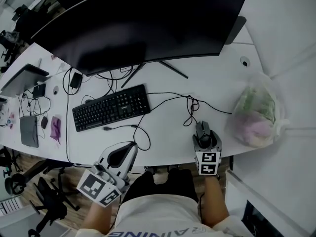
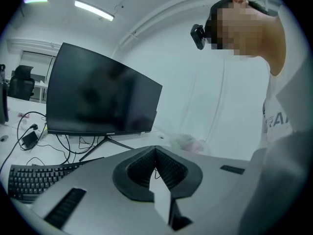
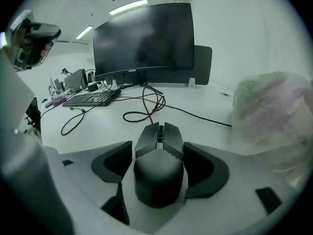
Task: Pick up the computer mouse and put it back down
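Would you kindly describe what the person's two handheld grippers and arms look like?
Both the left gripper and right gripper have pale grey bodies with dark ribbed pads. Each carries a white cube with black square markers. The person wears a white top with dark lettering; the forearms are unsleeved.

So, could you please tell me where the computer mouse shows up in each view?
Head view: computer mouse, lower right of centre.
Left gripper view: not in it.
Right gripper view: computer mouse, bottom centre, large in the foreground.
Shared landmark: the monitor, dark, in all three views.
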Action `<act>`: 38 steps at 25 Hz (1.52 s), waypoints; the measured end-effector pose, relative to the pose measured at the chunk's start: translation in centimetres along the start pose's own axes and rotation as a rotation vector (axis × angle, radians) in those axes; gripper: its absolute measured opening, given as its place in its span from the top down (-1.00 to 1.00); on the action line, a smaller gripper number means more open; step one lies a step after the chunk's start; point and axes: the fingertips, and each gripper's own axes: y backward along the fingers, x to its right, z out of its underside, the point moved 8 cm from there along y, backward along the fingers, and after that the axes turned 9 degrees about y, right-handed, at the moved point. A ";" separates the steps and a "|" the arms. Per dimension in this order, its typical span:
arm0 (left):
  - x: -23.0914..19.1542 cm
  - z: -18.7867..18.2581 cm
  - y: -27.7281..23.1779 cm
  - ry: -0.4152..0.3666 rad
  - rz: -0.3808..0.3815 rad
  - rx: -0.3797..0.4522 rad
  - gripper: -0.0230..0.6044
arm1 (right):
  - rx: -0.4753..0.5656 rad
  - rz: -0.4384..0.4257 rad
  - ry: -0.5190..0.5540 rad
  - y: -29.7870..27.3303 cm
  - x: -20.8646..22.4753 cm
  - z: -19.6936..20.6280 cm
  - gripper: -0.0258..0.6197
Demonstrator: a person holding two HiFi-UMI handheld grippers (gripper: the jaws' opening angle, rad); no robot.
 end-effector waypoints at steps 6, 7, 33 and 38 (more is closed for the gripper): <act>-0.4 0.0 0.8 0.004 -0.012 0.003 0.91 | 0.011 0.039 0.004 0.1 0.0 0.0 -0.03; -0.4 0.0 1.0 0.004 -0.013 0.005 0.91 | 0.012 0.041 0.003 0.1 -0.1 0.0 -0.02; -0.4 -4.9 5.9 -0.074 0.093 0.184 0.91 | 0.340 0.176 0.055 11.4 -1.4 -12.7 -0.01; -0.3 -6.1 7.2 -0.097 0.111 0.227 0.91 | 0.412 0.189 0.083 13.8 -2.4 -15.4 -0.01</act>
